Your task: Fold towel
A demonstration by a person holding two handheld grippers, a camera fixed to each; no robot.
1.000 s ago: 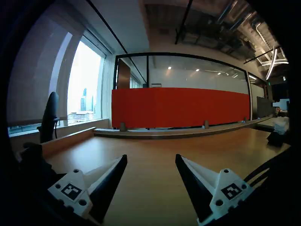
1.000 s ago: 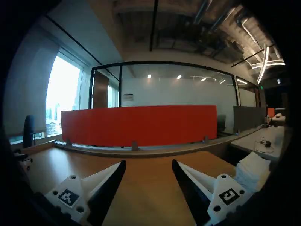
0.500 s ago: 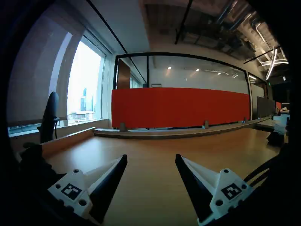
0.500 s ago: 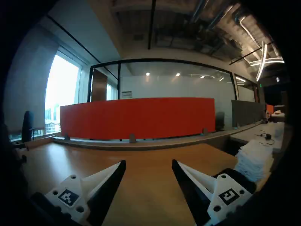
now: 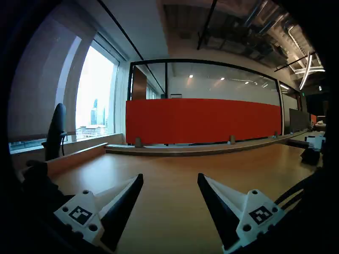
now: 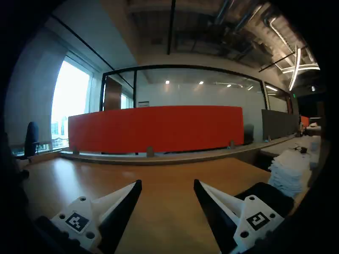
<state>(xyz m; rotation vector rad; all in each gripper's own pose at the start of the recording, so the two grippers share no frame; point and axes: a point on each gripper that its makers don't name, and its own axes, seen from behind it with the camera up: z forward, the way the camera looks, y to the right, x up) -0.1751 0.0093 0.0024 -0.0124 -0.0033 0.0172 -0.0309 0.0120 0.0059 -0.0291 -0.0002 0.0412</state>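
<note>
Left hand-held gripper (image 5: 169, 175) and right hand-held gripper (image 6: 167, 181) both gape wide, holding nothing. Towel stack (image 6: 290, 173) sits low right of the orange divider (image 6: 156, 129); reckon I could pinch several layers or shove it off the tabletop (image 6: 80, 175).

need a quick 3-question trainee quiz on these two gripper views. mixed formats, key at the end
1. True or false: the left gripper and the right gripper are both open, with nothing between their fingers.
2. In the right gripper view, where is the white stack of folded towels? A) left of the fingers B) right of the fingers C) between the fingers
3. Short answer: what stands along the far edge of the light brown wooden table?

Key: 1 true. 2 B. 3 the long orange-red divider panel.
</note>
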